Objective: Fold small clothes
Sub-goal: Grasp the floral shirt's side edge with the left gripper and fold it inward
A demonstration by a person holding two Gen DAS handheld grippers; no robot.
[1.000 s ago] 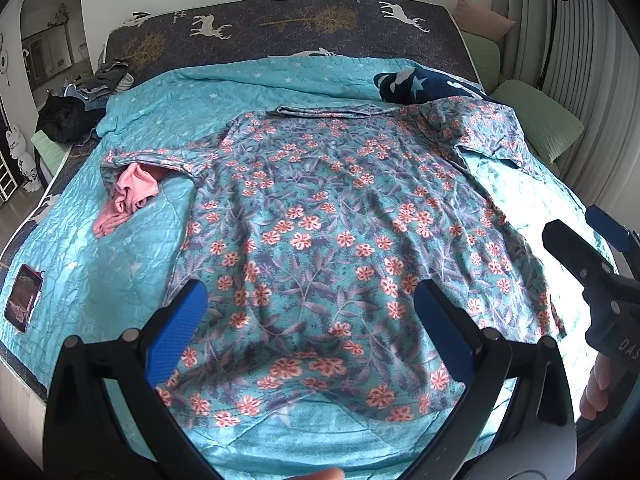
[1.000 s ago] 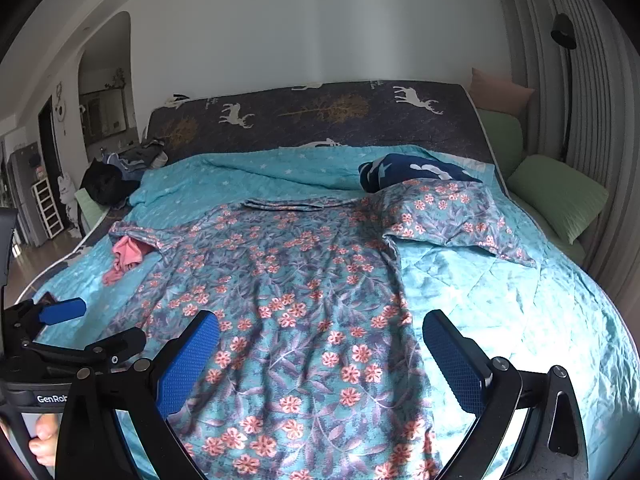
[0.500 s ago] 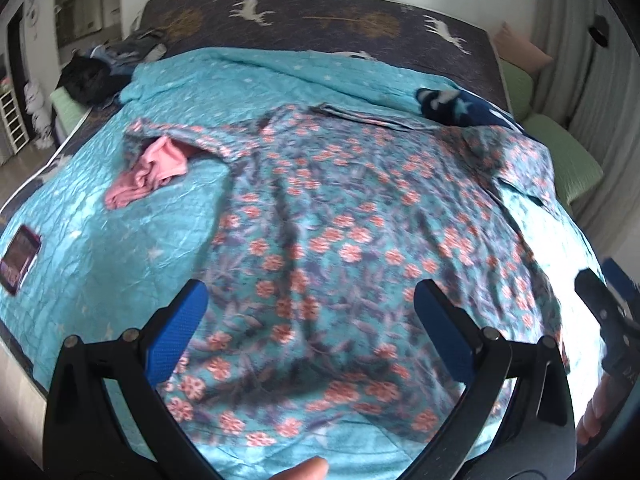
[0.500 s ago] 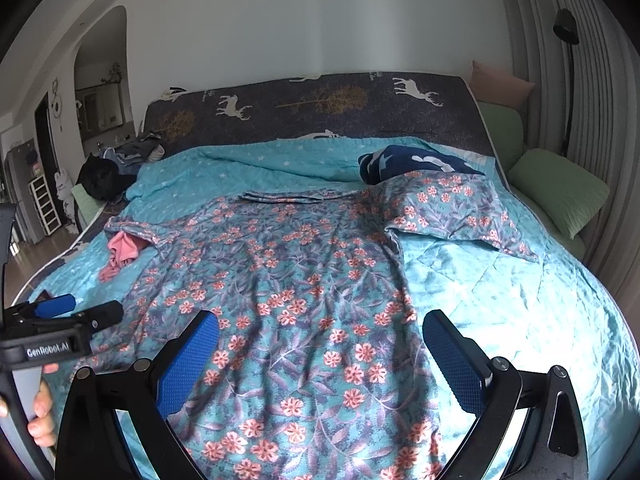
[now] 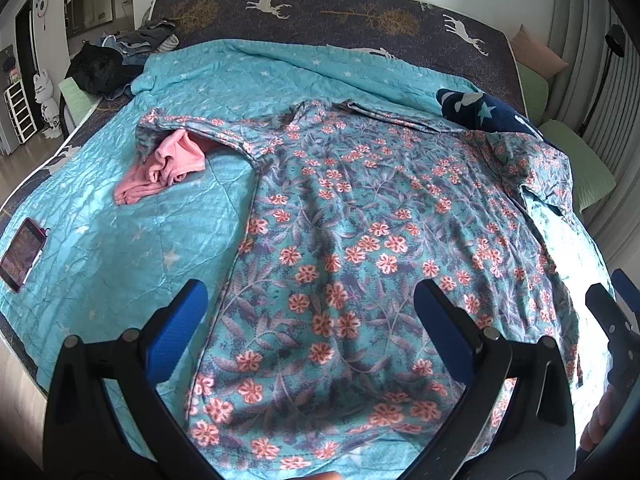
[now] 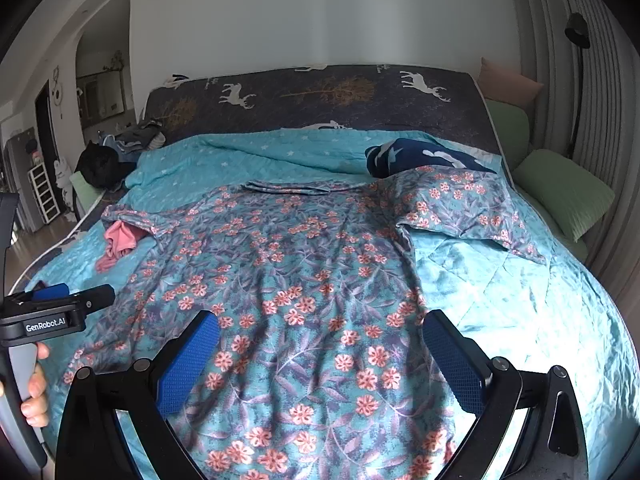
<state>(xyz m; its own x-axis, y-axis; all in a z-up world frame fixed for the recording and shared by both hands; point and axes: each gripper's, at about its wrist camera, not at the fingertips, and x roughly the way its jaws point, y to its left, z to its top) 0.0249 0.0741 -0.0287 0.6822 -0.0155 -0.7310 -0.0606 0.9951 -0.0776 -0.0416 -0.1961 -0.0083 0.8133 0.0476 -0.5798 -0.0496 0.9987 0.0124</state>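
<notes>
Both gaping hand-held grippers nearer floral garment [image 5: 360,240]; pink cloth [image 5: 160,168] under sleeve, phone [image 5: 22,254] left.

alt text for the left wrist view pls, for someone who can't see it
A floral shirt lies spread flat on a turquoise quilt over a bed, seen between the open blue-padded fingers of the left gripper. A crumpled pink garment lies by its left sleeve, a phone near the bed's left edge.

You are in a home bedroom, bed [image 6: 500,320] with turquoise quilt ahead of the tongs, deer-print headboard [image 6: 320,100] beyond, green pillows [image 6: 560,196] right, floor lamp [image 6: 578,36] far right.
</notes>
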